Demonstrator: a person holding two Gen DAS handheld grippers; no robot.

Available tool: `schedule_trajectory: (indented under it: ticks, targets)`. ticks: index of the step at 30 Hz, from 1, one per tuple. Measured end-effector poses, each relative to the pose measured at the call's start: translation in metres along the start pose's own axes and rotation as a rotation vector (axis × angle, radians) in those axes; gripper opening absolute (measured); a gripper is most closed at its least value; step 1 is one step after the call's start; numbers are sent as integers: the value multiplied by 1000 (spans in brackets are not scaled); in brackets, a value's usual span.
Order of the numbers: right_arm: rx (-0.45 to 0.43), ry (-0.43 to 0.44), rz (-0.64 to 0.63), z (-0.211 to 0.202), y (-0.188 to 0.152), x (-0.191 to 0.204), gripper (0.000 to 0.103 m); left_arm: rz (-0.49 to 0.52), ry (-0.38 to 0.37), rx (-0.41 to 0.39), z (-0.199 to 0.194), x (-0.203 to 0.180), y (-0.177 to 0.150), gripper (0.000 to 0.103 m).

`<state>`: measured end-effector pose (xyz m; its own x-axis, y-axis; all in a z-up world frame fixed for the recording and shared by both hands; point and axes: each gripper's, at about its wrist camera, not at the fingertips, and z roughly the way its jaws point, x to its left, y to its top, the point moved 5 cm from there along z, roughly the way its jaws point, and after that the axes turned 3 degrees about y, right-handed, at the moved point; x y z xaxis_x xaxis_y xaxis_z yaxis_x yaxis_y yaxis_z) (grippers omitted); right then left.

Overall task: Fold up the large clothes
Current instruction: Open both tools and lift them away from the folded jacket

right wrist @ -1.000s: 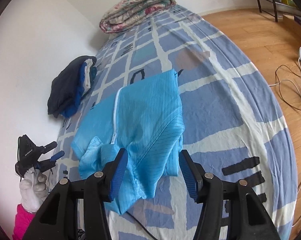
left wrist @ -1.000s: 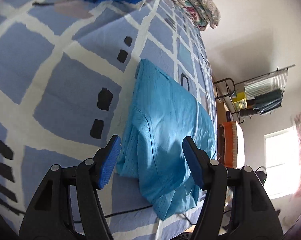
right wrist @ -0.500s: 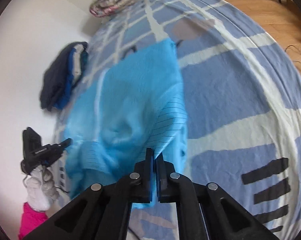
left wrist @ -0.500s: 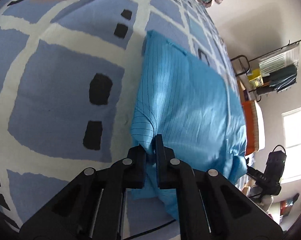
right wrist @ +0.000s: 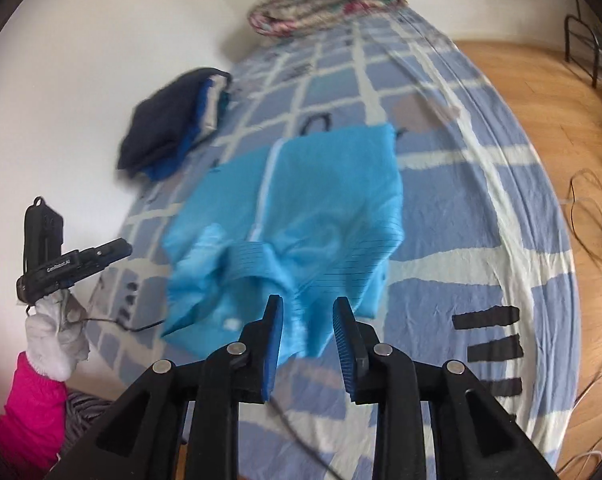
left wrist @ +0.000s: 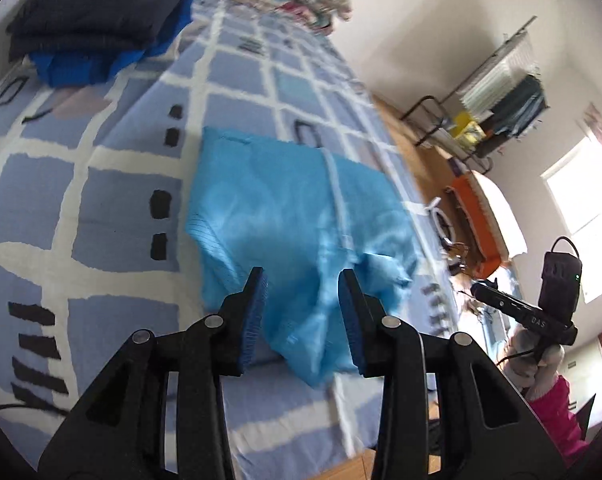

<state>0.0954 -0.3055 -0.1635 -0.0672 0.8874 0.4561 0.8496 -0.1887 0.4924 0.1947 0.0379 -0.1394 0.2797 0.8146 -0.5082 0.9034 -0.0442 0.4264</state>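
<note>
The blue garment (left wrist: 297, 216) lies on the bed (left wrist: 113, 184) just beyond both grippers — left gripper (left wrist: 303, 312) and right gripper (right wrist: 307, 330) released, jaws just opened, nothing gripped.

Bright daylight from window (left wrist: 577, 216), glare there; motion blur, perhaps strongest mid-frame; fisheye-bent, dark corners.

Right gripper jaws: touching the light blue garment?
Cannot tell. In the right wrist view the right gripper stands open, but the light blue garment fills the gap behind.
</note>
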Motion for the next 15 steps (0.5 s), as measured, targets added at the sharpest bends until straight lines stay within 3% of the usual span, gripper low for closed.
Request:
schedule_trajectory:
  ticks: [3, 13, 15]
  targets:
    - [-85, 26, -38, -53, -4, 24, 31, 55, -13, -52, -52, -25, -3, 36]
    - [-401, -97, -145, -240, -11, 71, 40, 120, 46, -320, -253, -52, -2, 40]
    - [-447, -117, -163, -270, -10, 77, 40, 134, 44, -365, -289, -58, -1, 48]
